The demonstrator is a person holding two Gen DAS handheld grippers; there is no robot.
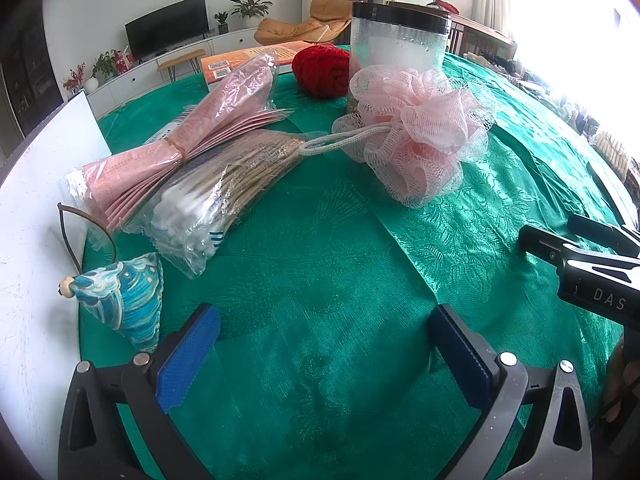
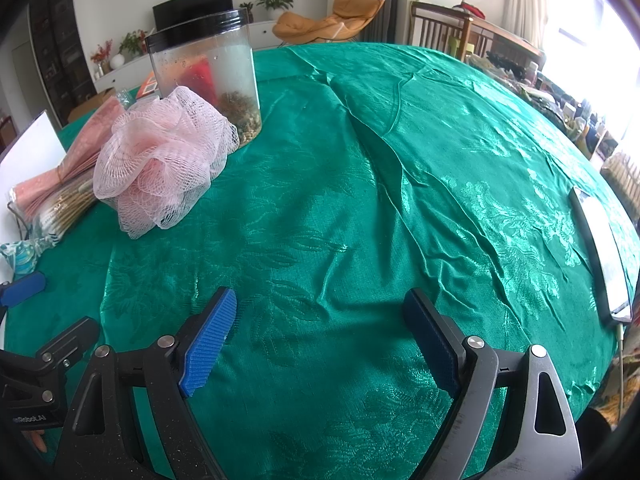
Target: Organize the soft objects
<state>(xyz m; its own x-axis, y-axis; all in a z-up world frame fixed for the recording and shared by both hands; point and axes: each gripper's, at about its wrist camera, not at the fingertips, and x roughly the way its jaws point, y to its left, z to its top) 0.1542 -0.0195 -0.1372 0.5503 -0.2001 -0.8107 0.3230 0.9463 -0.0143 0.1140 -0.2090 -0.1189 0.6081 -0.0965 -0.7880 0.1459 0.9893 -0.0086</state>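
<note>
My left gripper (image 1: pixel 324 344) hangs over the bench (image 1: pixel 360 280), its blue ribbed fingers (image 1: pixel 188 356) spread wide with nothing between them, only green cloth under them. My right gripper (image 2: pixel 320 336) is the same: fingers (image 2: pixel 208 344) wide apart, empty, above bare cloth. The cloth is a shiny green brocade with a woven leaf pattern, creased in long folds on the right side.

The soft things lie in a cluster at the far left of the bench. The loofah (image 1: pixel 420 136) is a pink puff of ruffled netting with a white cord loop trailing left; it sits touching the front of a clear jar (image 1: pixel 396 40) with a black lid. Behind and left of the jar is a ball of red yarn (image 1: pixel 320 68). Left of the loofah lie two crinkly plastic bags: one of flat pink masks (image 1: pixel 160 152) bound with a rubber band, and, just in front, one of cotton swabs (image 1: pixel 216 200) with pale sticks and white tips. Nearest me, by my left finger, is a small pyramid-shaped sachet (image 1: pixel 128 296) in blue wave-print fabric with a bead and thin cord. A phone (image 2: pixel 604 248) lies flat at the right edge.
</note>
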